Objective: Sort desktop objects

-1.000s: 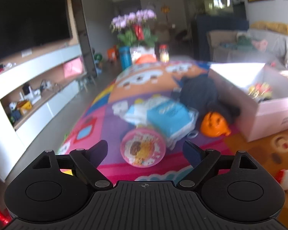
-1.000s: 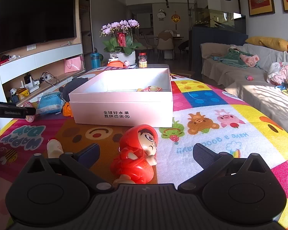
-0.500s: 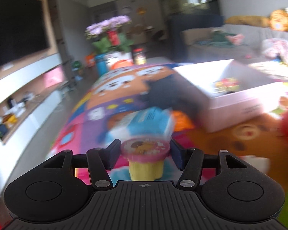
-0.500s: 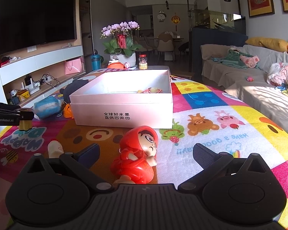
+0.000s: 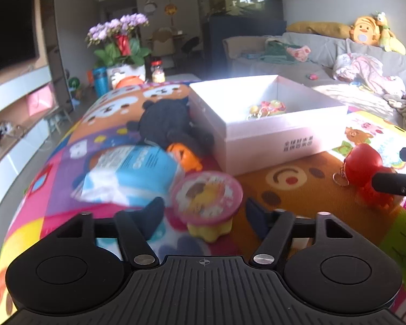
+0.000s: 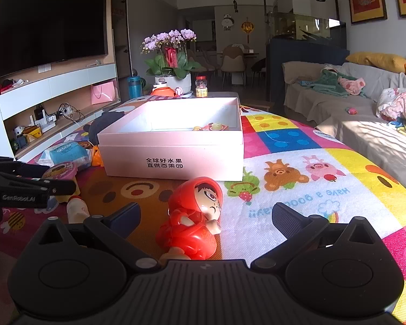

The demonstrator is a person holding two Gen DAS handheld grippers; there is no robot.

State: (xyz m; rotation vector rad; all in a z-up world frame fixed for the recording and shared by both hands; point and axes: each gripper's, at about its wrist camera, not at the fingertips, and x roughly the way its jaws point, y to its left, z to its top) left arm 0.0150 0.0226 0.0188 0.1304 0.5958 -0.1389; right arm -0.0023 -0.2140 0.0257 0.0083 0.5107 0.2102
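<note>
- The left gripper (image 5: 204, 211) has its jaws spread, having just been opening, and a jelly cup (image 5: 208, 203) with a pink printed lid and a yellow star-shaped base sits between them; neither pad presses on it, and whether one still grazes the lid cannot be told through the blur.
- The cup stands tilted on the colourful cartoon mat (image 5: 297, 187), near the mat's left edge, just beside a blue tissue pack (image 5: 132, 173).
- Behind the pack lie a small orange pumpkin toy (image 5: 185, 157) and a black plush toy (image 5: 170, 122), both against the left wall of the open white box (image 6: 173, 159).
- The box sits in the middle of the mat, with a few small colourful toys (image 5: 268, 108) in its far right corner.
- The right gripper (image 6: 205, 216) is spread wide and holds nothing; a red hooded doll figure (image 6: 195, 216) lies on its side between its fingers, touching neither pad.
- A small white toy (image 6: 77, 210) lies on the mat left of the doll, near the left gripper's tip.
</note>
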